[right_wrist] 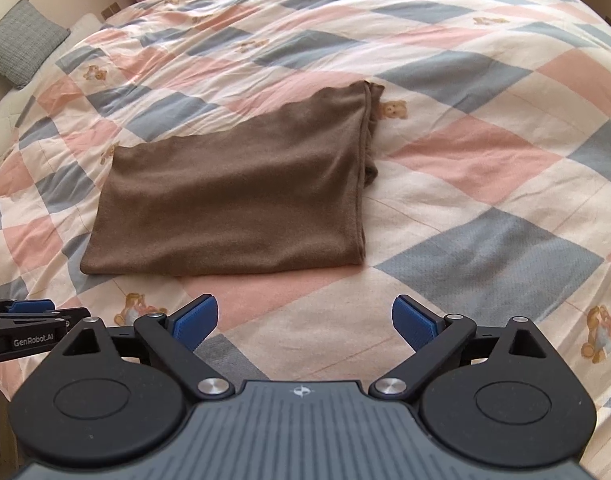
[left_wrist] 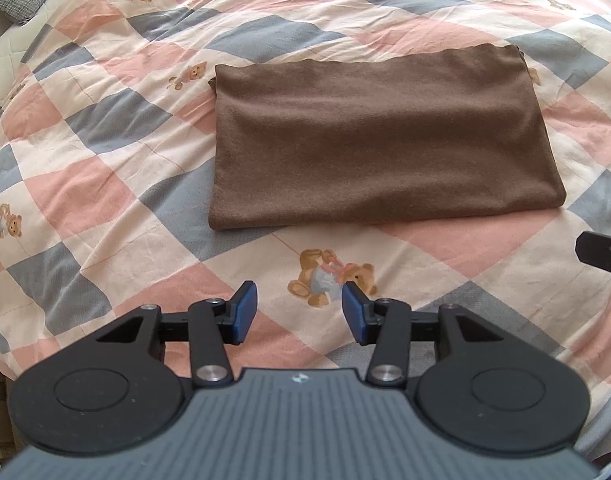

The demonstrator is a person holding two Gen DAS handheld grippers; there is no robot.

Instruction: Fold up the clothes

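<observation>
While both tools hang over the quilt [left_wrist: 105, 184], I read the scene as follows. Left gripper [left_wrist: 299, 312]: jaws partly apart, nothing between them, only a printed bear showing in the gap. Right gripper [right_wrist: 305, 328]: jaws spread wide, likewise empty. Cloth [left_wrist: 377, 140]: a brown garment folded to a flat rectangle, lying ahead of both tools and touching neither; from the left tool it sits ahead and slightly right, from the right tool ahead and to the left. Its layered edges show along the side nearer the right tool [right_wrist: 369, 152], where the stack is a little uneven. A grey cushion [right_wrist: 21, 44] lies far ahead to the left.

Risks, as I judge them: if another fold is wanted, a pinch at that uneven side may catch only the top layer and peel the stack open. A pad driven too deep may seize the quilt with the cloth, dragging both. Unequal lift between my two tools would skew the rectangle.
</observation>
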